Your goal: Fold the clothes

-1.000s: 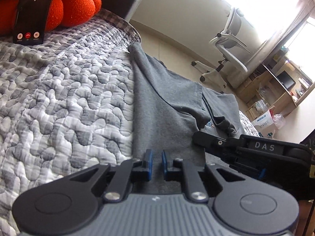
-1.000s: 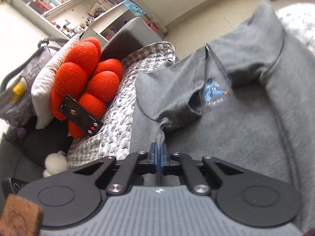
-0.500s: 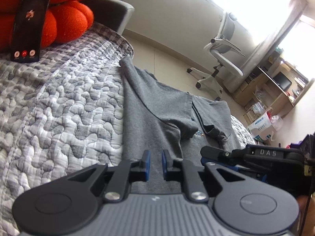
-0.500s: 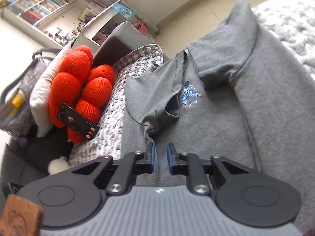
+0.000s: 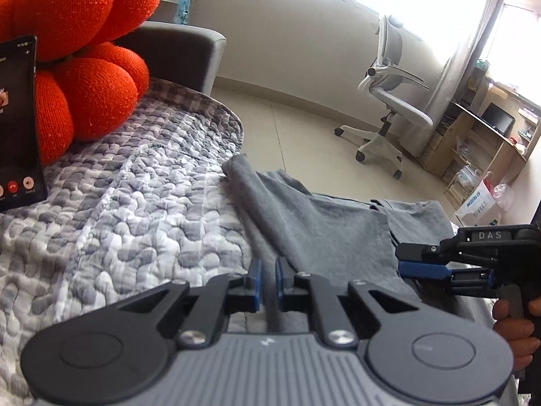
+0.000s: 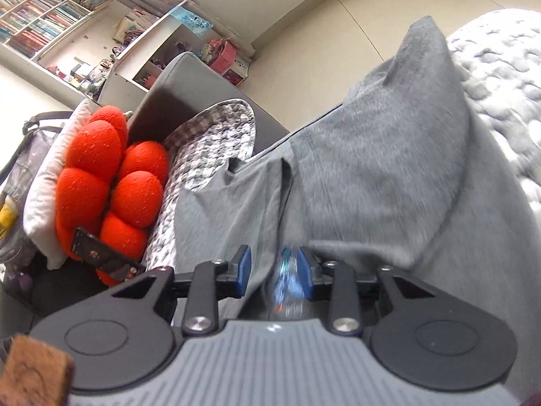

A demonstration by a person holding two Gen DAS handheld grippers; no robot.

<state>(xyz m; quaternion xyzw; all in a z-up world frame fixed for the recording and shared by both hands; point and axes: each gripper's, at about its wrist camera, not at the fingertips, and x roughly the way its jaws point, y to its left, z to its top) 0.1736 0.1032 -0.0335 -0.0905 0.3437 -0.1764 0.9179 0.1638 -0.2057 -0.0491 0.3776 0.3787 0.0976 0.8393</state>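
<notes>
Left wrist view: the left gripper [image 5: 267, 279], black with blue pads, has its jaws nearly together, a thin slit left between them. A strip of the grey cotton T-shirt [image 5: 324, 230] appears to run through that slit, though whether the pads actually pinch it cannot be told. The shirt lies ahead and to the right of these jaws, its long axis running away towards the bed's far edge, one corner draped near the rim. It rests on the grey-and-white quilted bedspread [image 5: 135, 209], puffy and pebbled in texture. The right gripper [image 5: 402, 260] shows at the right edge, seen side-on above the shirt's right half, a hand wrapped round its handle. At far left, the orange knitted lobed cushion [image 5: 88, 34] props up a black smartphone [image 5: 17, 118].

Right wrist view: the right gripper [image 6: 274, 267] has just been opening; its jaws stand apart, and no cloth is pressed between the pads. Directly below and ahead lies the shirt [image 6: 389, 169], soft jersey knit, with a sleeve folded across the body. A small blue printed motif [image 6: 285, 280], blurred, sits just inside the right-hand pad. The fold's ridge runs away from the jaws.

Judgement: either hand is close enough for the next grasp; the right one is free for it.
</notes>
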